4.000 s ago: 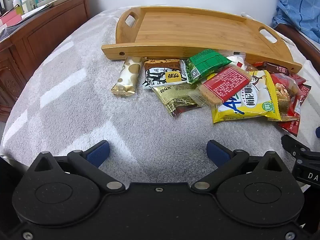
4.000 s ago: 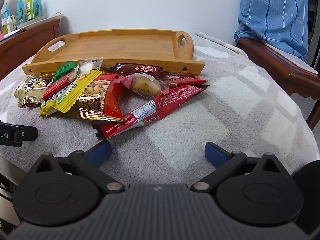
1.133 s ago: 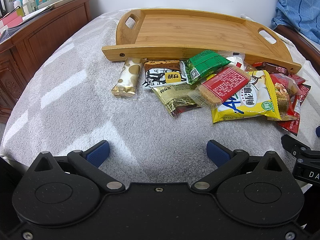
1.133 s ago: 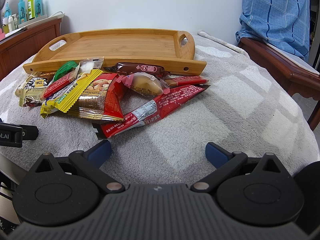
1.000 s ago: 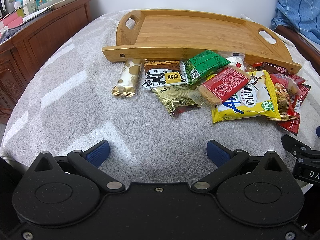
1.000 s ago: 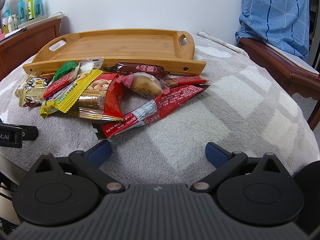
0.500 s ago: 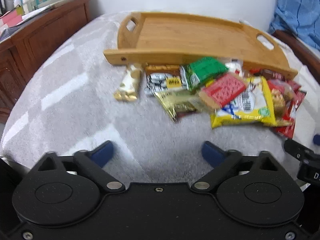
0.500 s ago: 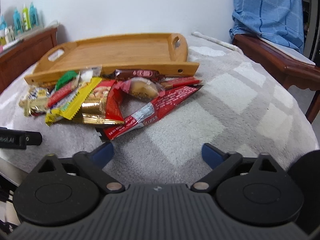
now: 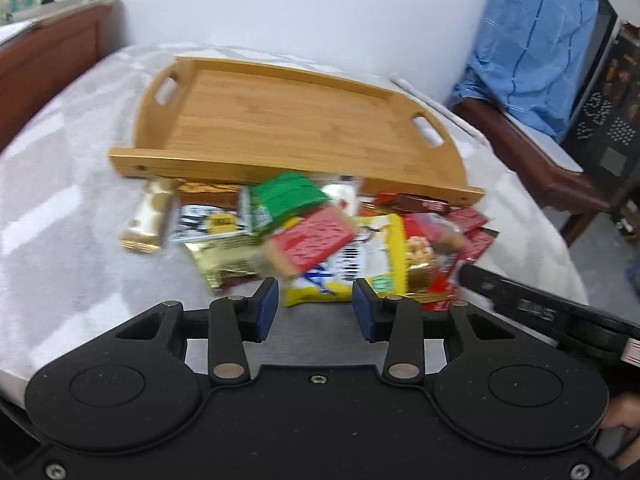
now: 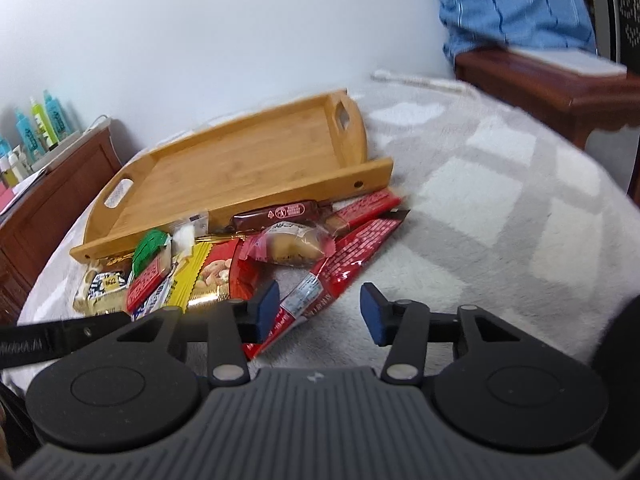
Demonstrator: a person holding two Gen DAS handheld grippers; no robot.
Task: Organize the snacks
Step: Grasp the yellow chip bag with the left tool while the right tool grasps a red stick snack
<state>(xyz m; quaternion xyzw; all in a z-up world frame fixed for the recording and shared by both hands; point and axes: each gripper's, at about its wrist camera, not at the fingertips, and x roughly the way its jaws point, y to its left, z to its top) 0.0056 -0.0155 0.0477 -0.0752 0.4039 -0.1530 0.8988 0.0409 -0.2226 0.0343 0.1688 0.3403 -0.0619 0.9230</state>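
- The snacks (image 9: 320, 236) were heaped on the grey blanket (image 10: 480, 208), against the empty tray (image 9: 280, 120).
- Both jaws were closing, narrowed, nothing gripped: left gripper (image 9: 315, 308), right gripper (image 10: 319, 310).
- Approach was judged underway; one packet must be singled out next.

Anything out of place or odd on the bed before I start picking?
Nothing damaged or spilled. The odd part is only the job itself: the wooden tray is bare, while the snack packets lie heaped, overlapping, on the grey blanket against its near rim.
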